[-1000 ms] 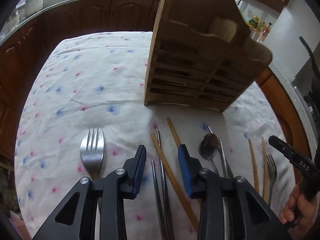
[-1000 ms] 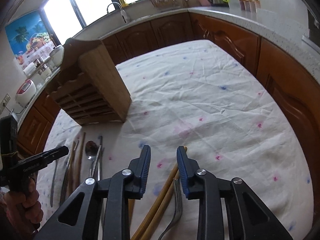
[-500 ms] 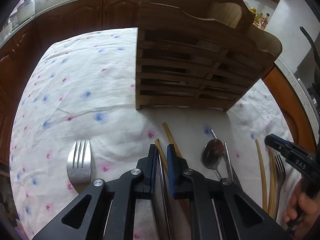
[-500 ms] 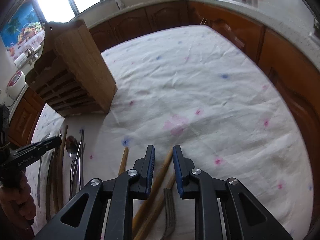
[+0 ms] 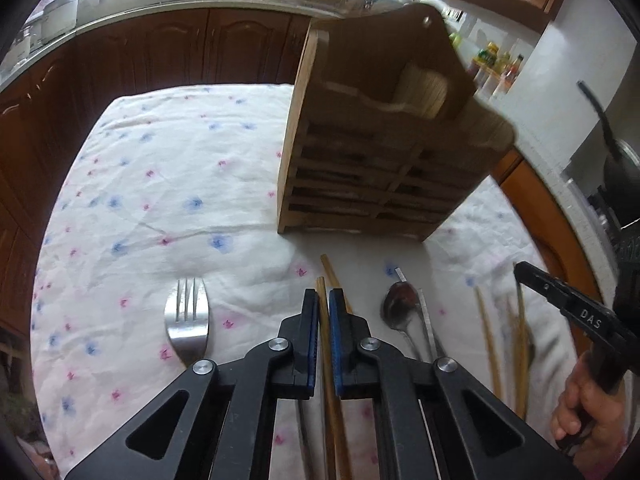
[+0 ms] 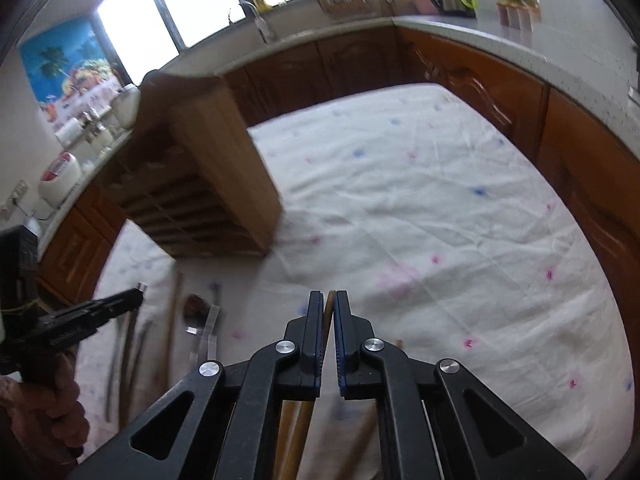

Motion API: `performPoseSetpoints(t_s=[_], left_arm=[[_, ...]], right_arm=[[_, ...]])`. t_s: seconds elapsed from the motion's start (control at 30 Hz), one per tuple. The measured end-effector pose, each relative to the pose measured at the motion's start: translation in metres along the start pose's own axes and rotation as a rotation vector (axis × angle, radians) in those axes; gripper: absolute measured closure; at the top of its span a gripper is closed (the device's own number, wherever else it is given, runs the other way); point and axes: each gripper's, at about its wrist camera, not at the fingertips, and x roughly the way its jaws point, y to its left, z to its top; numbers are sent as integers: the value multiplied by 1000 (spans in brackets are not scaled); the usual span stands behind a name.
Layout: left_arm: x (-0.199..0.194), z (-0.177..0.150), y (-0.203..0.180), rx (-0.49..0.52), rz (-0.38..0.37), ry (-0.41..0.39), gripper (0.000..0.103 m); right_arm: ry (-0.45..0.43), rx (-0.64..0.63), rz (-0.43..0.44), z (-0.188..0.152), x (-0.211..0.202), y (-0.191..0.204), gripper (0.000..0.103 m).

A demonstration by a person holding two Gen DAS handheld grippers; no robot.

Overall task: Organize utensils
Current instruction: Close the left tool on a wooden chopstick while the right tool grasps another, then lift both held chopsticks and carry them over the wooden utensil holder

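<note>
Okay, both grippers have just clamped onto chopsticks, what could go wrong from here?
1. The left gripper pinches one wooden chopstick close to its tip, so the long free end may swing or slip out.
2. A second chopstick lies touching it and may get dragged along.
3. The wooden rack stands close ahead; a swinging stick could knock it.

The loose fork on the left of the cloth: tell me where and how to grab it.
Take the fork by its handle, below the tines, coming down from above with the tongs closing across the handle's narrow width. It lies flat on the tablecloth, tines toward the wooden holder.
</note>
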Motion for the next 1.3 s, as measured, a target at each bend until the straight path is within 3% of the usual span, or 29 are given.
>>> performPoseSetpoints(t_s=[0.3,0.8,1.3], left_arm=[[-35,-9,-2,5,1,-51,100],[-178,-50,-21,66,-73,-260,100],[-235,-71,-20,84,-88,-385,100]], right_arm=[[-54,-23,61,4,-27,24,99],[-229,-119,121,8,-114,63,99],[-347,-146,153,9,-162,77,100]])
